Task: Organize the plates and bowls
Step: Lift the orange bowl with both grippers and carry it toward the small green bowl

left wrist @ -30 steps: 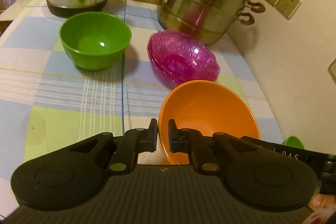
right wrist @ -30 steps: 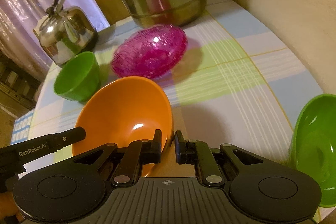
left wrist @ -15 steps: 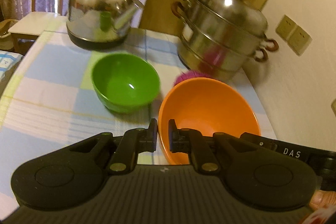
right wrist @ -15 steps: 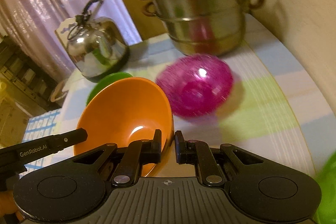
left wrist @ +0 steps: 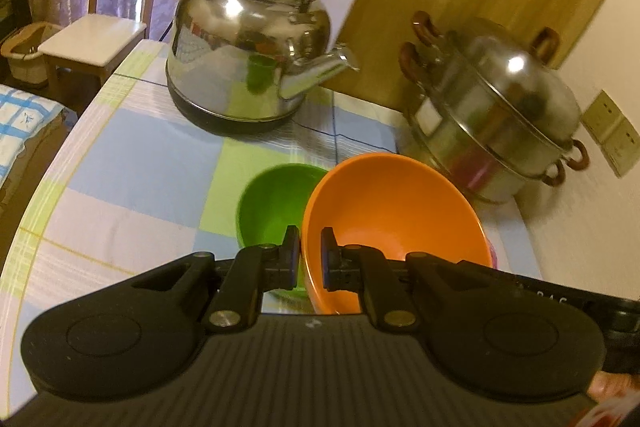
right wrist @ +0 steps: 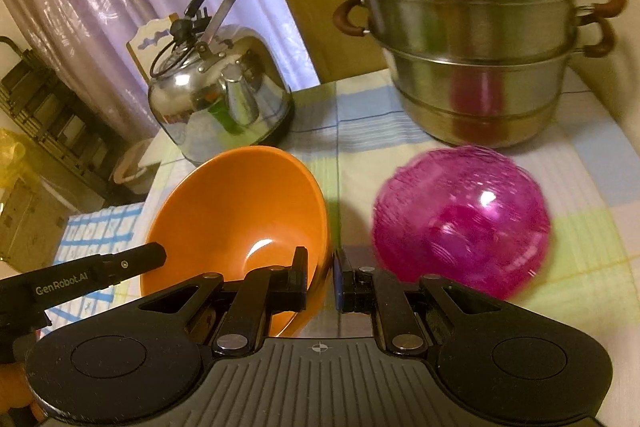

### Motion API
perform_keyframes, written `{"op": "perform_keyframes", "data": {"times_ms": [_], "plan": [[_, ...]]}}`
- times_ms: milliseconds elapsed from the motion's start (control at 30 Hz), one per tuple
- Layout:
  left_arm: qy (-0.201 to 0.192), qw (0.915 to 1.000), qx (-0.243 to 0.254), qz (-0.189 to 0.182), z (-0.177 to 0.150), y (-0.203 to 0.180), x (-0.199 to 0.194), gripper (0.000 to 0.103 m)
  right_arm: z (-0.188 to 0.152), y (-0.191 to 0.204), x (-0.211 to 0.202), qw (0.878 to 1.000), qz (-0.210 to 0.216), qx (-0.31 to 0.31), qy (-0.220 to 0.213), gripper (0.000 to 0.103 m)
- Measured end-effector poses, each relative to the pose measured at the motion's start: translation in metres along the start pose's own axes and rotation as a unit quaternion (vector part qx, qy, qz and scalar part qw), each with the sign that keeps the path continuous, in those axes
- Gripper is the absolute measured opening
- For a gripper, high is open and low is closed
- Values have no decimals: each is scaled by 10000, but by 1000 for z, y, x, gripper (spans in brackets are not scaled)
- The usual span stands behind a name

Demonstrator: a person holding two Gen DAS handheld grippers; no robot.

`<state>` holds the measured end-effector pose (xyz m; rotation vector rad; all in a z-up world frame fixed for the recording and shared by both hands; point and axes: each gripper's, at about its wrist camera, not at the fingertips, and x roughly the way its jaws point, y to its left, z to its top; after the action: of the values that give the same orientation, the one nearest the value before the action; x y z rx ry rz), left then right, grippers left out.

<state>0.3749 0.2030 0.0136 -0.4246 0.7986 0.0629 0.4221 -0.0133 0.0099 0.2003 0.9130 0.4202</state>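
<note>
An orange bowl (left wrist: 394,223) hangs tilted above the table, held by both grippers on opposite sides of its rim. My left gripper (left wrist: 310,251) is shut on its left rim, my right gripper (right wrist: 320,273) on its right rim, and the orange bowl (right wrist: 240,215) fills the left half of the right wrist view. A green bowl (left wrist: 274,203) stands on the table just beyond and to the left of the orange one, partly hidden by it. A stack of pink glass plates (right wrist: 462,217) rests on the cloth, to the right of the orange bowl.
A steel kettle (left wrist: 256,55) stands at the back of the checked tablecloth (left wrist: 132,171), and a stacked steel steamer pot (left wrist: 496,115) sits at the back right by the wall. Beyond the table's far-left corner is a white chair (left wrist: 100,23).
Both grippers carried the orange bowl toward the back of the table and a little up. It now overlaps the green bowl, and the pink plates fell behind it in the left view.
</note>
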Motion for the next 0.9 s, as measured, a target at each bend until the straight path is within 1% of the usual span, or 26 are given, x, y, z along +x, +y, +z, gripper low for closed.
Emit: {"op": "perform_keyframes", "data": {"times_ms": [267,500,900], "plan": [[75,9998,-37,199,18,20,29,9,22,6,44,9998,87,-108,168,12],[129,9994,25,308,22,29,47,9,23,4,75,9993,116,-88,357,12],[220,9992,55,315,18,36,62,9,15,7,90,9987,-69,-327,378,12]]}}
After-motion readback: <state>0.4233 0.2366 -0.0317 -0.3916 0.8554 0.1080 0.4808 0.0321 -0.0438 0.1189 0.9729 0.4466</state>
